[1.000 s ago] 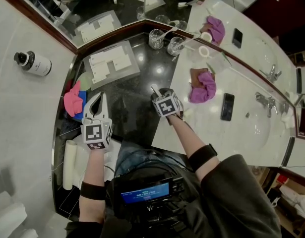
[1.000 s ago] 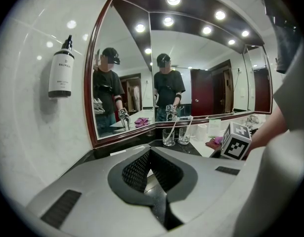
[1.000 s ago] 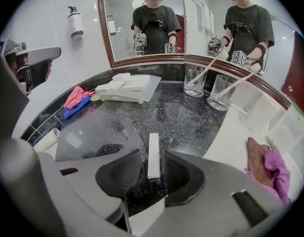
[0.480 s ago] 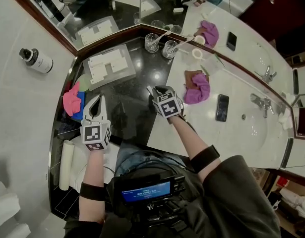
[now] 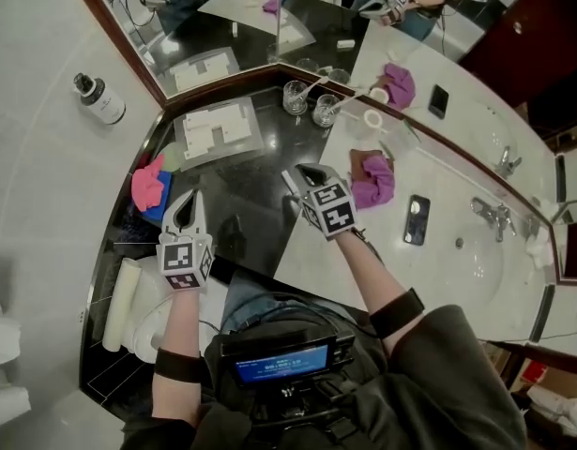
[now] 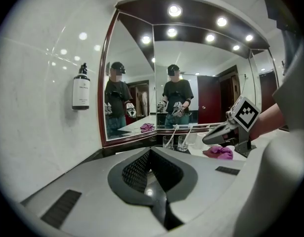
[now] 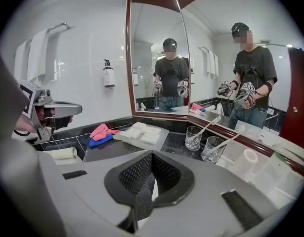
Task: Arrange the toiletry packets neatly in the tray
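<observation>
Both hang over the black counter (image 5: 241, 195), jaws closed: left gripper (image 5: 184, 202) empty, right gripper (image 5: 300, 172) just snapped together, nothing between. Right gripper view catches the tray (image 7: 160, 138), packets (image 7: 142, 130) inside, by the mirror (image 7: 156, 43) edge; left gripper view misses it. Bare counter in front.

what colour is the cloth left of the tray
Pink cloth, clearest in the head view.

A bathroom, much like a hotel's. A white counter (image 5: 311, 251) carries a sunken basin (image 5: 471, 256) and chrome tap (image 5: 493, 216) under angled wall mirrors (image 5: 222, 22). A pump bottle (image 5: 100, 98) hangs on the tiled wall, and two glasses (image 5: 296, 97) stand near a tray (image 5: 249, 144) of toiletry packets (image 5: 216, 126).
</observation>
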The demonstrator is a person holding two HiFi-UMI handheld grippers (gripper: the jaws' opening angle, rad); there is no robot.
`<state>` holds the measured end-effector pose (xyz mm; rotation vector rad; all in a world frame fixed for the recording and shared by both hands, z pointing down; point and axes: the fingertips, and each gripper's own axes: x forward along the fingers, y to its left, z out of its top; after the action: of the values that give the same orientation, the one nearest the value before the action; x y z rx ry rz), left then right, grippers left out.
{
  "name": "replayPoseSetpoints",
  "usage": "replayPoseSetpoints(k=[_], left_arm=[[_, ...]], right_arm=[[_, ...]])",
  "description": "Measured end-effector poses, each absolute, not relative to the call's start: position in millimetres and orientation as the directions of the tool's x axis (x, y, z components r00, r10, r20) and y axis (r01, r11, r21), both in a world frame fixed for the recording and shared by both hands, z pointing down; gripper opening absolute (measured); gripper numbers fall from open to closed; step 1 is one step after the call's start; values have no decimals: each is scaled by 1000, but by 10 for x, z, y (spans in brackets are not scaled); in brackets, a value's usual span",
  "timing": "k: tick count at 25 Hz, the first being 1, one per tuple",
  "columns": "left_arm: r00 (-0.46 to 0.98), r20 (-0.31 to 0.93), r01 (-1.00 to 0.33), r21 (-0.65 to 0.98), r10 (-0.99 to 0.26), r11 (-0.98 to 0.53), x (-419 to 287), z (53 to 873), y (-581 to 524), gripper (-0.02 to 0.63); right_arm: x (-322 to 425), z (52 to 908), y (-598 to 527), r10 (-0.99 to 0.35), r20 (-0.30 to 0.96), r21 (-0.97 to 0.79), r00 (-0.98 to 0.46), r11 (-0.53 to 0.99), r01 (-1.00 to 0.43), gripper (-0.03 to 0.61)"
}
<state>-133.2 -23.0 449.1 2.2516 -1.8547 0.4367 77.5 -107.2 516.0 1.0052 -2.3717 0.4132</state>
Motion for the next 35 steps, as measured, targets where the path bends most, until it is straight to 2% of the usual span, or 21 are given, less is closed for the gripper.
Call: replayPoseSetpoints(k=[14,25,30,35], left_arm=[[151,342,-988,40,-927,-147,-1219,4438,223,0],[160,330,-987,23,-930,-162,-1126,4443,301,0],[151,364,-987,11,-919,-158,-1188,4534,243,0],[183,440,-976,-25,-879,-216,-1277,4719,29,123]], right_arm=[[1096,4748,-738,-607,476,-80,-637,691,-719,6],[1168,4755,-669,-601,473,-91,-645,695,-714,6],[1101,4771,-682,-588,478,-99,-652,702,-705,6],[1010,4842,-723,-577,490,-106,-653,704,-702,6]])
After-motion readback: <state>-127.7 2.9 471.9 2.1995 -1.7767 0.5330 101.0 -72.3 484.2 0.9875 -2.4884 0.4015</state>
